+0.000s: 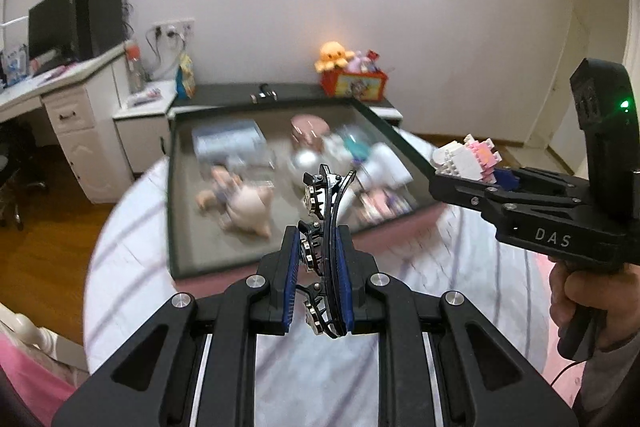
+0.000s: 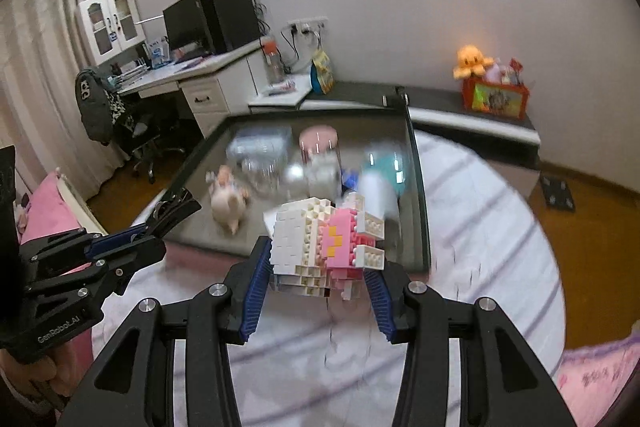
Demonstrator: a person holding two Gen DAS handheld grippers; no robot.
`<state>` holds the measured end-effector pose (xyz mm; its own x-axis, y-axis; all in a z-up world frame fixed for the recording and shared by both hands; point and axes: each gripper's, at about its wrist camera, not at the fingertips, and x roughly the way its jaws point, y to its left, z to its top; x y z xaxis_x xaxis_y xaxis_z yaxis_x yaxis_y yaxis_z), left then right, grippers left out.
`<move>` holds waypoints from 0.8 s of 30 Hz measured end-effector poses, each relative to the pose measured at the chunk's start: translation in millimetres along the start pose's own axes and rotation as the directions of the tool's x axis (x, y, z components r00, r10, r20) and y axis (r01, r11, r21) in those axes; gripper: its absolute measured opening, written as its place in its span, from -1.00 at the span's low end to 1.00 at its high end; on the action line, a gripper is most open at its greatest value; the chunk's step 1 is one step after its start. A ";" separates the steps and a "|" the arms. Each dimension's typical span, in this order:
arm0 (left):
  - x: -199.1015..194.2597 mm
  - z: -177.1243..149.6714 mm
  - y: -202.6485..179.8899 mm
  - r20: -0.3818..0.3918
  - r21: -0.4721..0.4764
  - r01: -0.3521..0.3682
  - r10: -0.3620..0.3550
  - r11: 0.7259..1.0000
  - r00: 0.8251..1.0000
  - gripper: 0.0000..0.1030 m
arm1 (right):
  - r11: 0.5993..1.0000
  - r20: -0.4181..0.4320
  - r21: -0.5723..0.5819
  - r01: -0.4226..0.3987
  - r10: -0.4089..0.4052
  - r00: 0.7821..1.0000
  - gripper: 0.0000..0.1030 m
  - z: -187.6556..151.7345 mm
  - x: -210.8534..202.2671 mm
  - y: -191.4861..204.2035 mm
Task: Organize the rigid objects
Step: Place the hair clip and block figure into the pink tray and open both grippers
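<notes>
My left gripper is shut on a black curved hair clip with metal studs, held above the bed in front of the open dark box. It also shows at the left in the right wrist view. My right gripper is shut on a white and pink brick-built figure, held over the near edge of the box. In the left wrist view the right gripper and the brick figure hang at the box's right edge. Inside the box lie a pig doll, a pink round tin and blurred clear containers.
The box rests on a striped white bedspread. A low dark bench behind it carries an orange toy bin with an orange plush octopus. A white desk with a monitor stands left. The floor is wood.
</notes>
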<state>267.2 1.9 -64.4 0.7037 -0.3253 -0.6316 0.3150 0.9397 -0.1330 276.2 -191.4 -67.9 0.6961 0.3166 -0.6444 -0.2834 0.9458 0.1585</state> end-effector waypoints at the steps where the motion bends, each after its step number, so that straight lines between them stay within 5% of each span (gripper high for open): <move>1: 2.3 8.1 4.1 0.015 -0.005 -0.009 0.009 1.000 1.000 -0.66 | 1.000 0.005 -0.003 -0.004 0.004 1.000 -0.11 5.5 2.1 0.1; 8: 35.6 37.8 23.4 0.028 -0.047 -0.050 0.051 0.998 0.998 -0.66 | 1.000 0.015 -0.028 -0.014 0.014 1.000 -0.10 47.2 33.0 3.2; 16: 66.9 44.5 26.7 -0.009 -0.060 -0.077 0.077 0.995 0.997 -0.64 | 1.000 -0.023 -0.019 -0.002 0.001 1.000 -0.07 47.8 63.8 -2.3; 17: 67.7 43.8 26.1 -0.012 -0.060 -0.082 0.081 0.995 0.997 -0.63 | 1.000 -0.025 -0.014 0.007 -0.007 1.000 -0.03 46.8 66.0 -3.7; 18: 67.8 43.6 25.5 -0.016 -0.058 -0.087 0.086 0.995 0.996 -0.62 | 1.000 -0.029 -0.004 0.012 -0.012 1.000 0.22 45.1 67.5 -5.5; 19: 67.6 43.2 24.9 -0.021 -0.056 -0.096 0.095 0.994 0.995 -0.42 | 1.000 -0.029 0.008 0.021 -0.021 0.999 0.70 43.7 67.0 -7.4; 22: 56.7 40.9 22.7 0.008 -0.060 -0.139 0.140 0.988 0.990 0.69 | 0.998 -0.011 0.041 0.041 -0.041 0.999 0.85 40.0 59.6 -12.6; 24: 45.0 40.0 21.7 0.046 -0.063 -0.175 0.178 0.983 0.983 0.98 | 0.996 0.002 0.071 0.062 -0.063 0.998 1.00 36.3 49.4 -16.0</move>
<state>331.2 3.4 -65.2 0.7767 -0.1577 -0.6098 0.1465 0.9868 -0.0686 339.0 -188.3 -75.1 0.7137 0.2569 -0.6516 -0.1919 0.9664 0.1709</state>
